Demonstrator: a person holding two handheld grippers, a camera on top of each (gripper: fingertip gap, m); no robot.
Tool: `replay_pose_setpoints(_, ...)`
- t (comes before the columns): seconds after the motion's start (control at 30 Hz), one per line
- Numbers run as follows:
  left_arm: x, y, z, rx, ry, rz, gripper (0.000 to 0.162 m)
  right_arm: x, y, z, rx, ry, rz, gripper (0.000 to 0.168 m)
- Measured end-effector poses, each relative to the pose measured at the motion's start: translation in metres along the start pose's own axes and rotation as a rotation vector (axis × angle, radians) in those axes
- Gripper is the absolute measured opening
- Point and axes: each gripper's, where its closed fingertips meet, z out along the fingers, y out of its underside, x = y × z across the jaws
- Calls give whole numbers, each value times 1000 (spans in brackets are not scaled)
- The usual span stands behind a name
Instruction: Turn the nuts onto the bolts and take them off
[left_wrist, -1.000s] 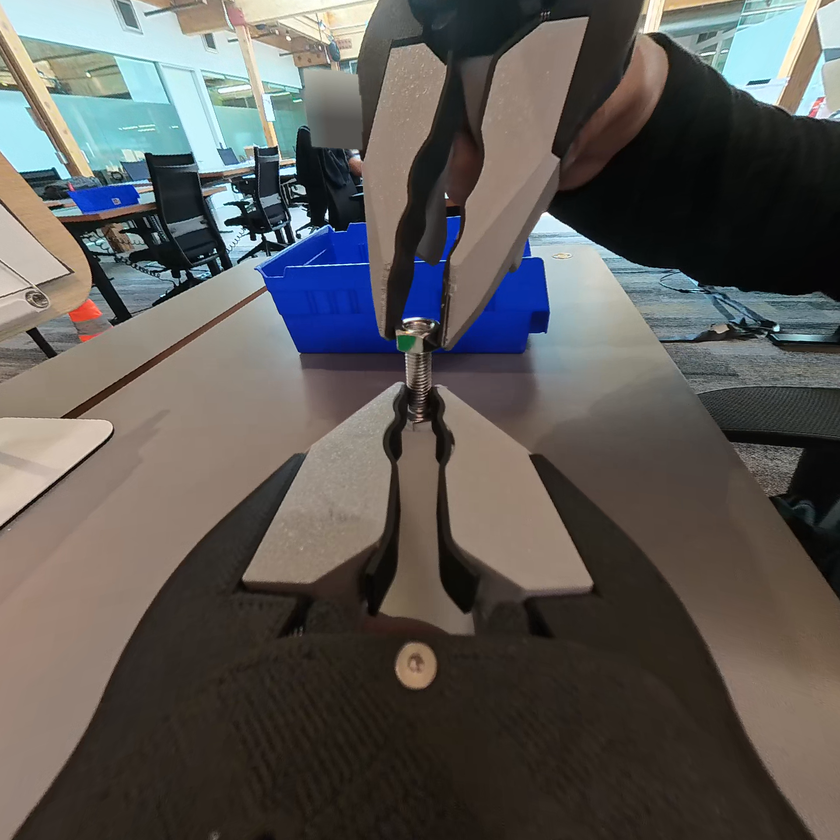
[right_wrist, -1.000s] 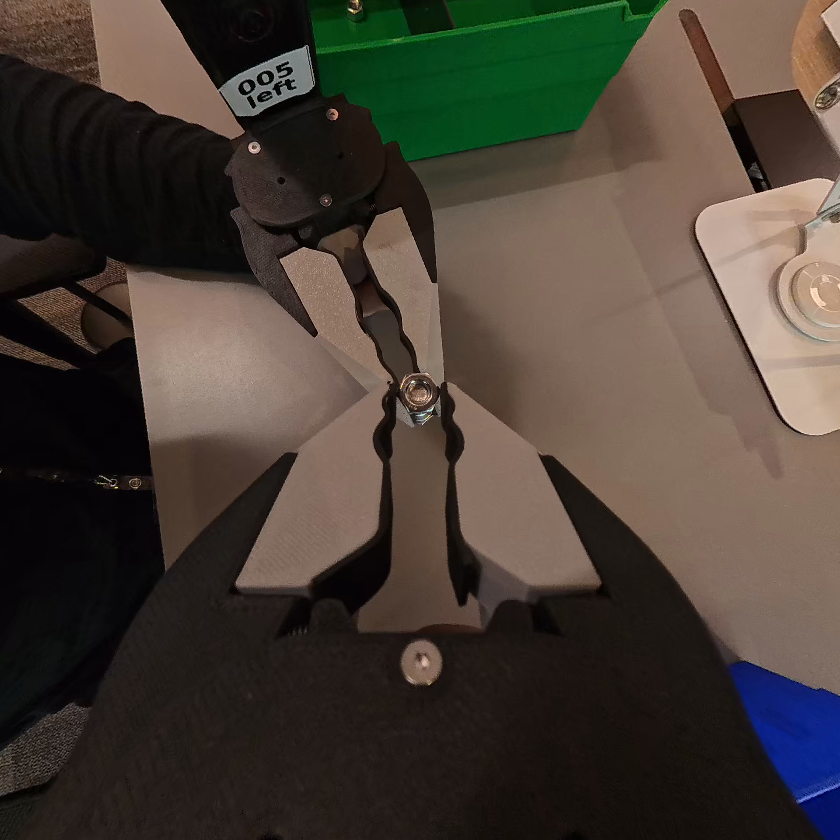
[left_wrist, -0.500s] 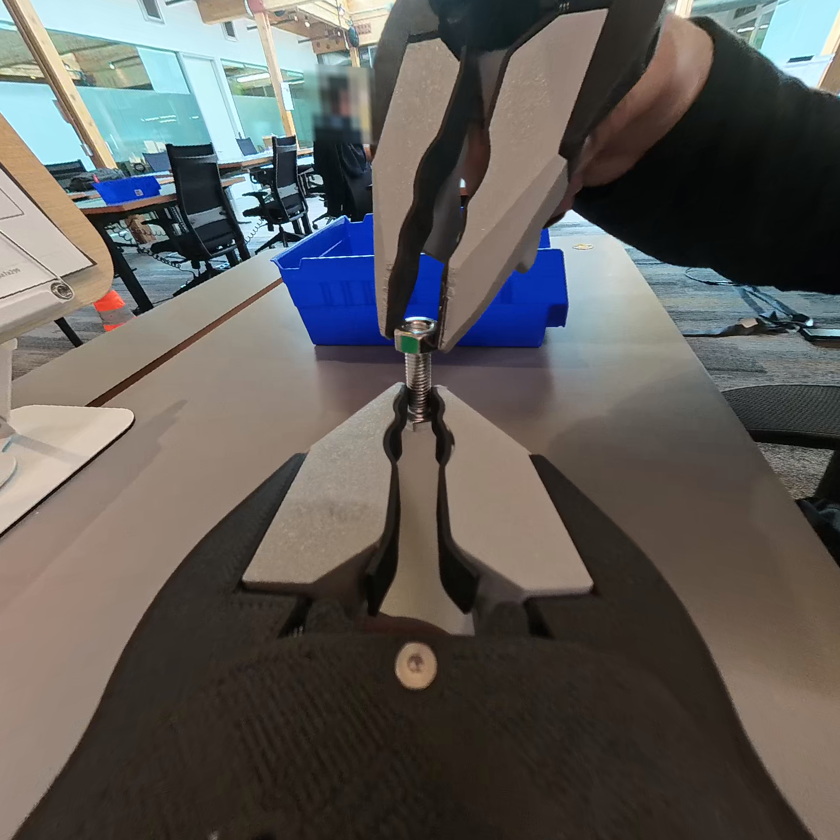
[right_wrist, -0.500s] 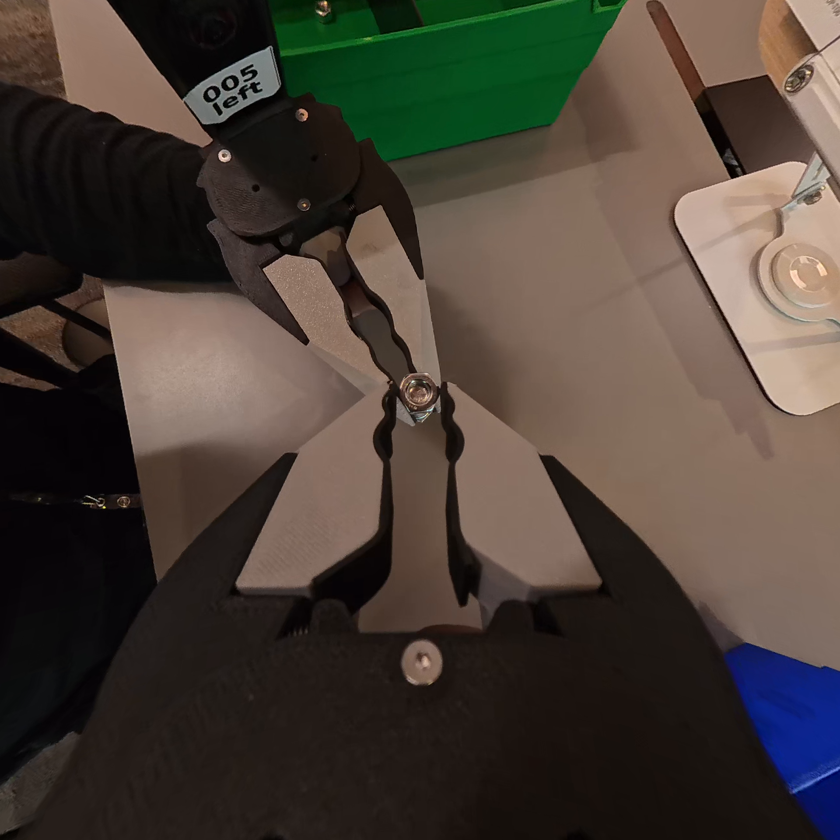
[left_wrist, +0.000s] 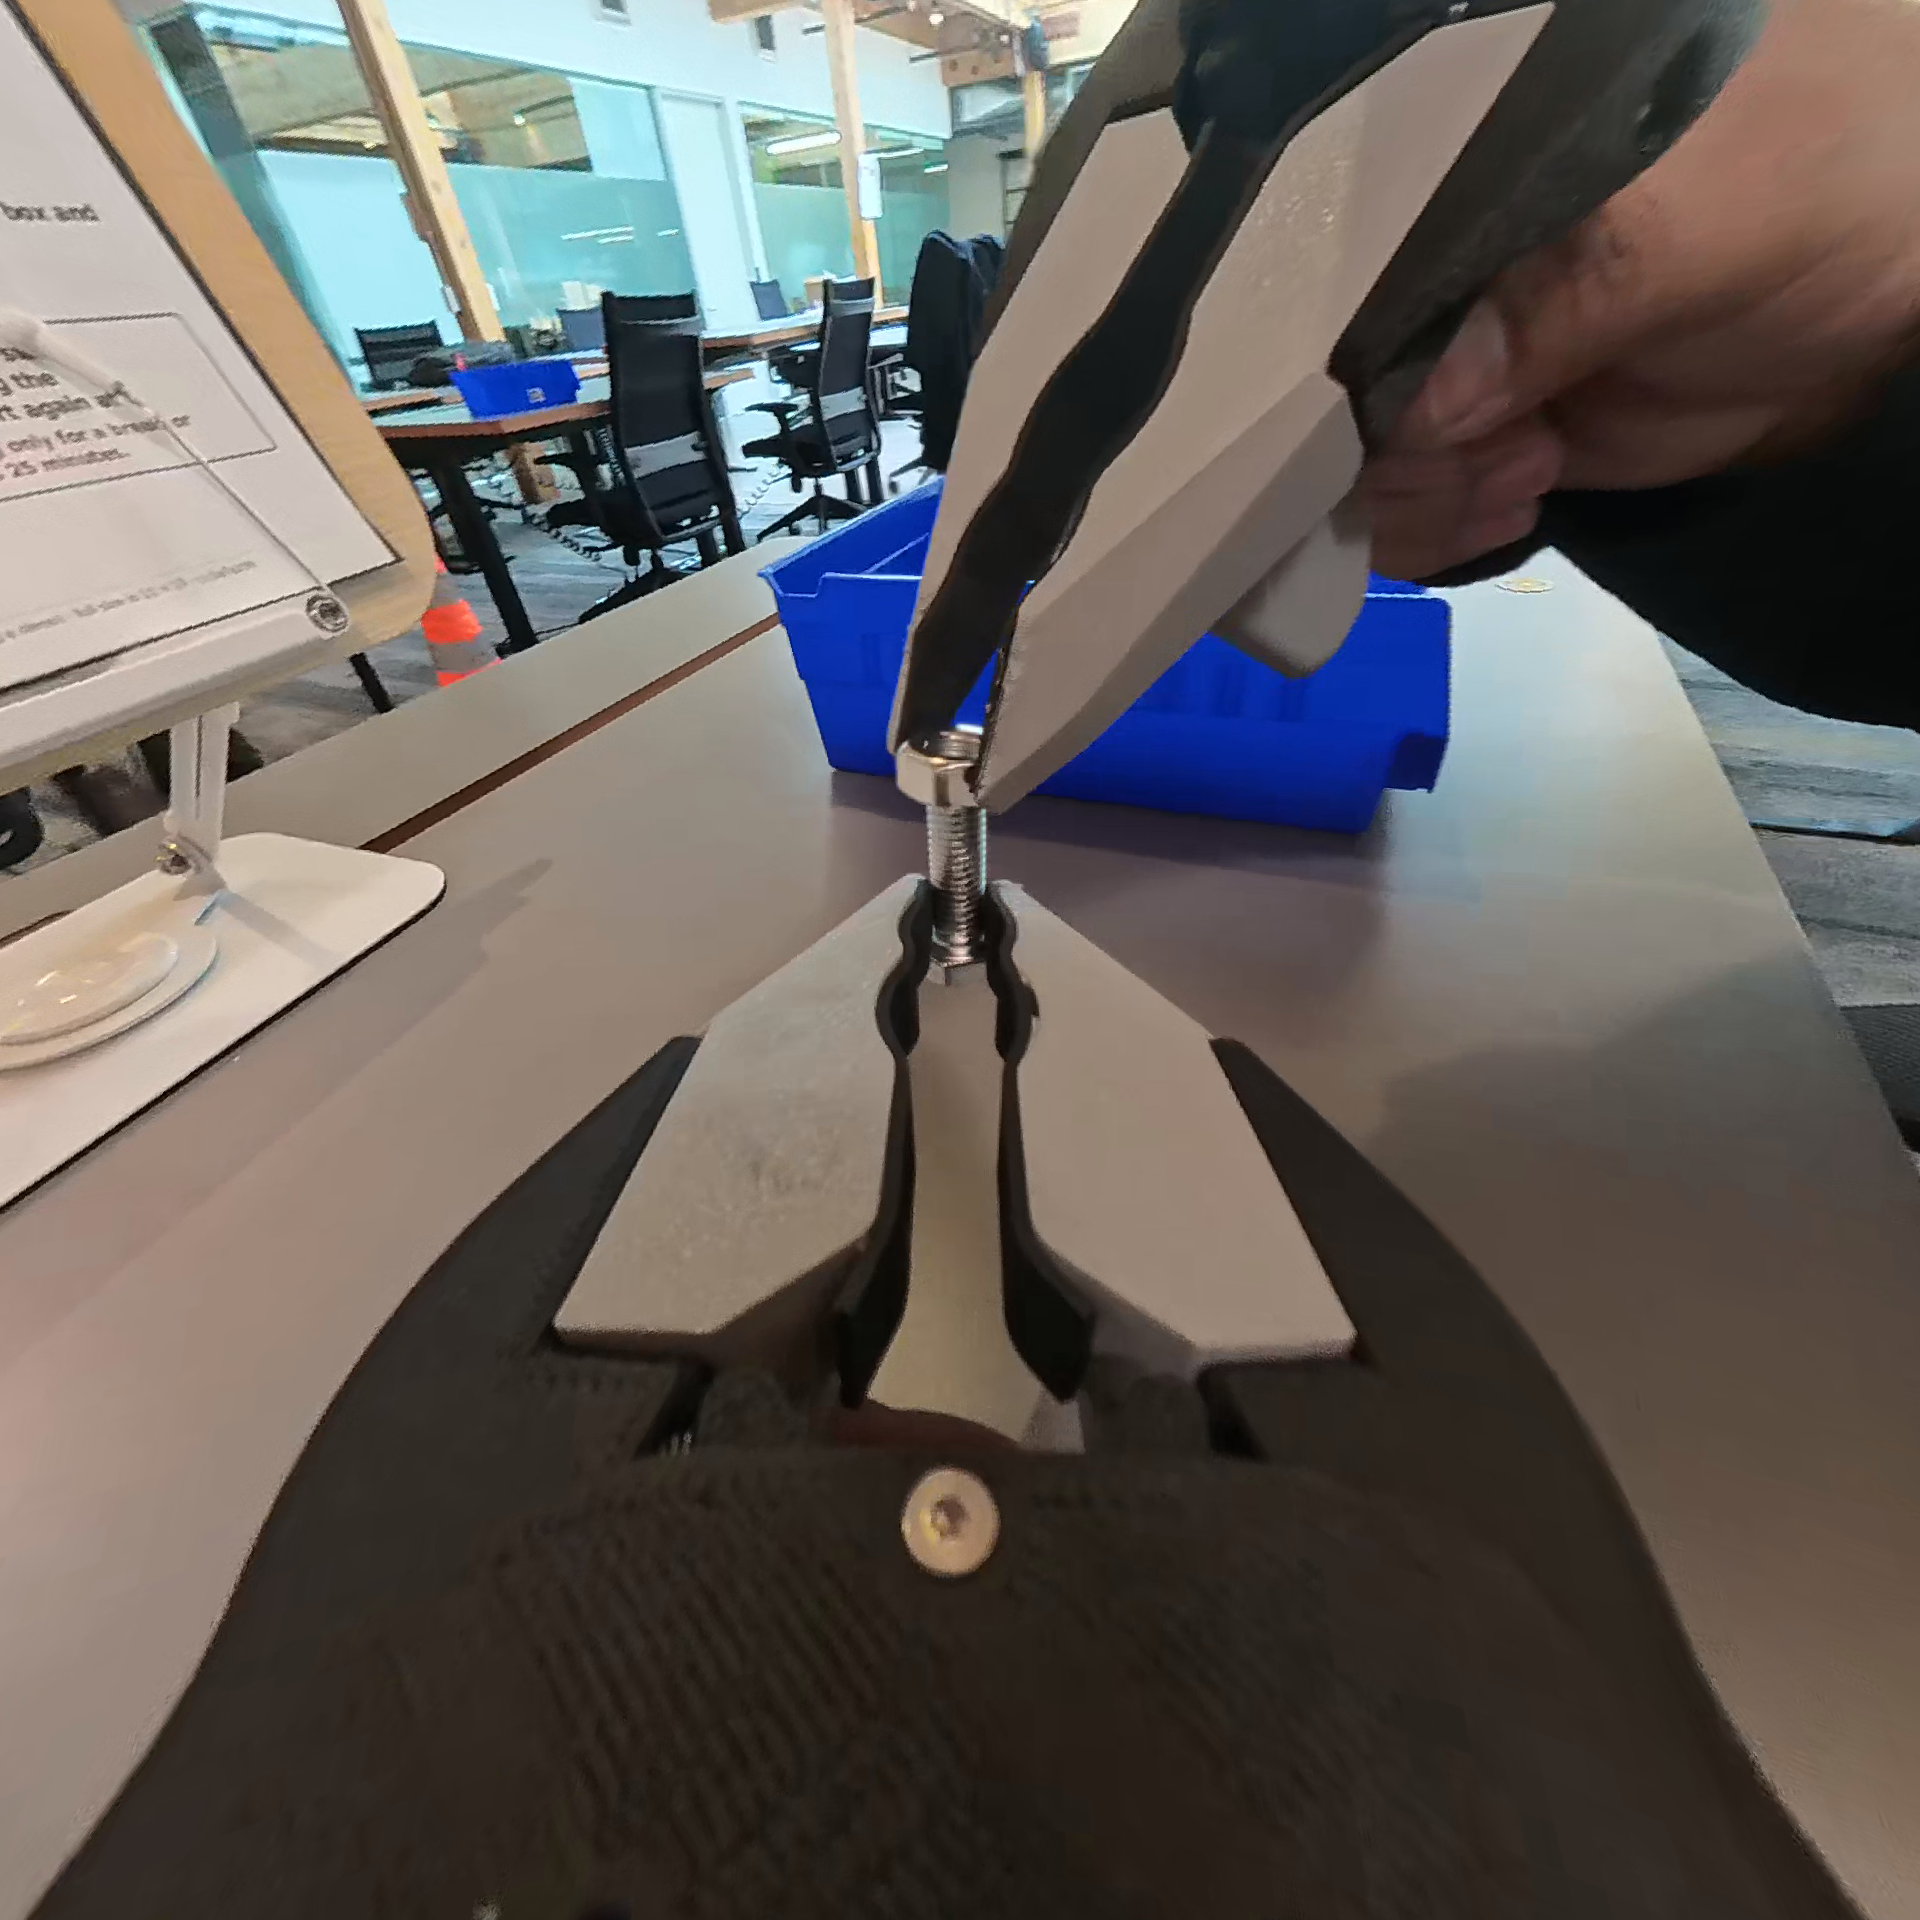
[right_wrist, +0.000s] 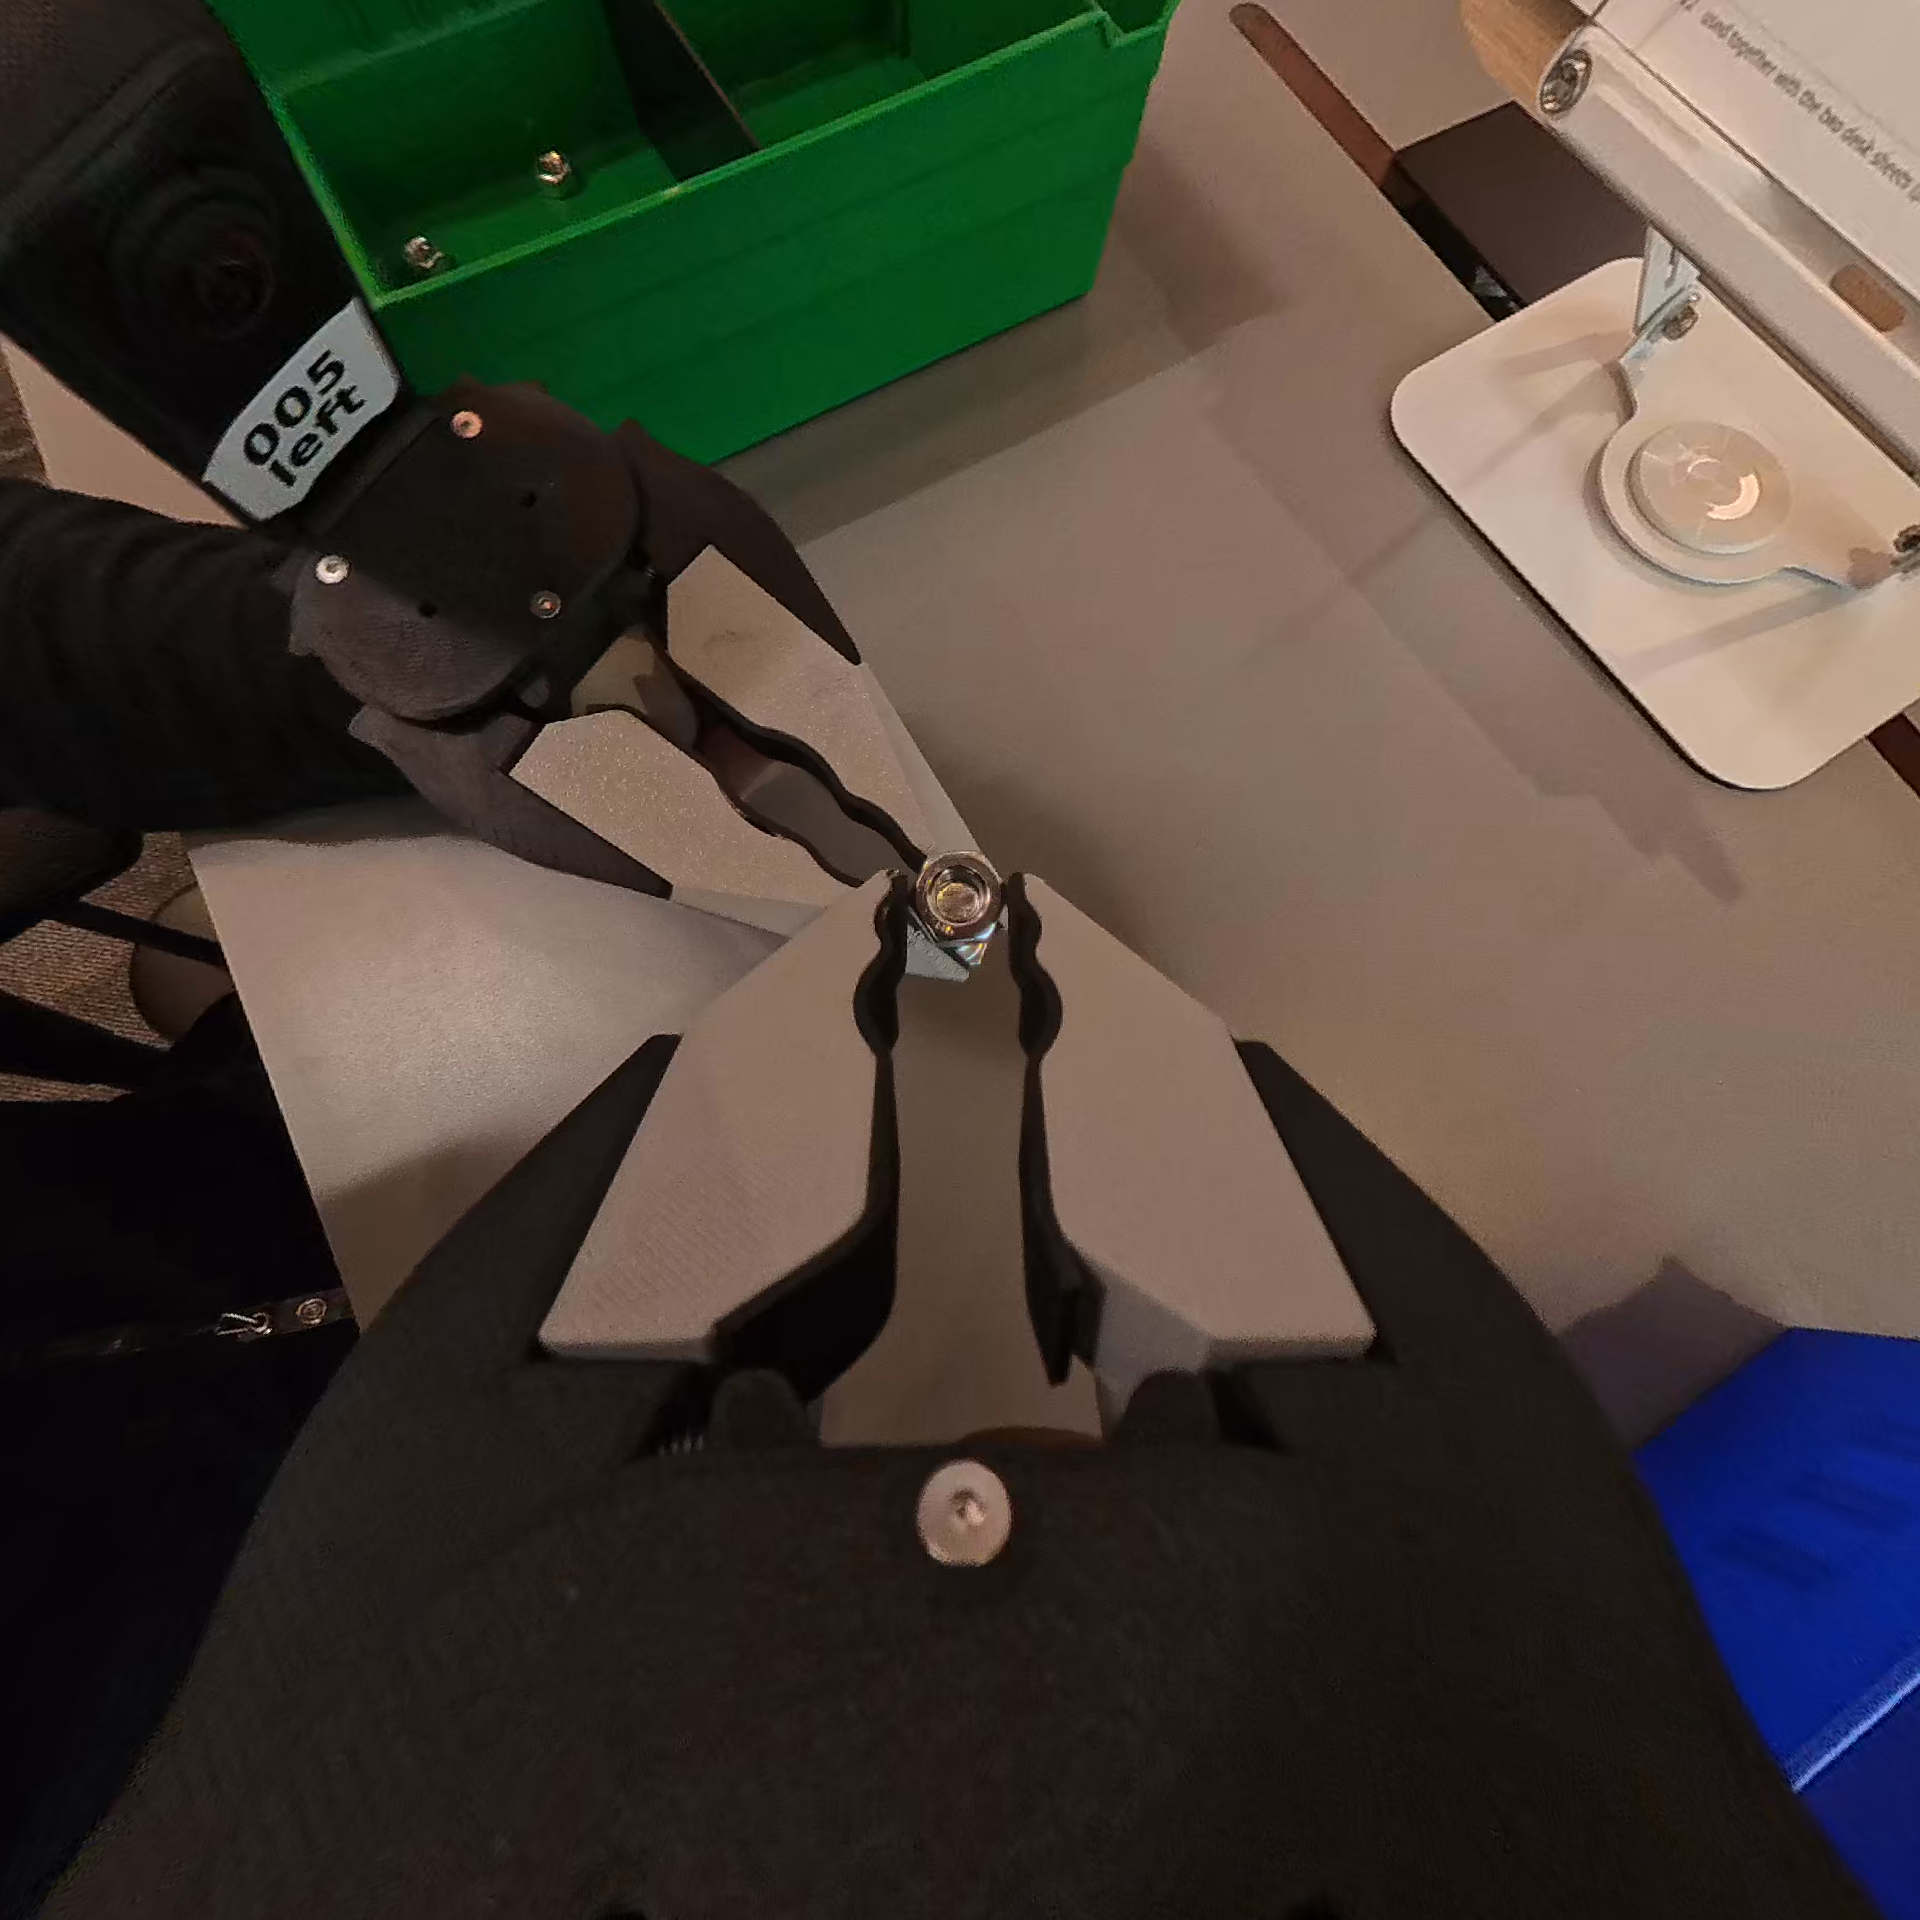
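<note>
The left gripper (left_wrist: 954, 940) is pinching the bolt (left_wrist: 956, 862) low, upright. The right gripper (right_wrist: 951, 914) is closing on the nut (right_wrist: 953, 896) at its tip. Small, stiff, slick steel; grip the flats.

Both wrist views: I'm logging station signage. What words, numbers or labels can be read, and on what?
I won't copy any wording; here is what bears it.
Pale label on the left gripper body: legible print.
White page on the desk stand: printed lines, partly blurred.
Sticker on the far blue bin: too small to read.
Bolt, nut, green bin, near blue bin: no writing visible.
</note>
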Motion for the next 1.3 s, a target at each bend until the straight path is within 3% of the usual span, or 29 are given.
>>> replay_pose_setpoints(0.63, -20, 7, 1, -43, -198, -85, 7, 15, -6, 15, 27, 91, 118, 16)
replay_pose_setpoints(1.2, -21, 12, 2, -68, -203, -87, 7, 17, -4, 19, 65, 82, 138, 17)
replay_pose_setpoints(1.3, -22, 13, 2, -70, -199, -91, 7, 16, -7, 17, 85, 78, 141, 25)
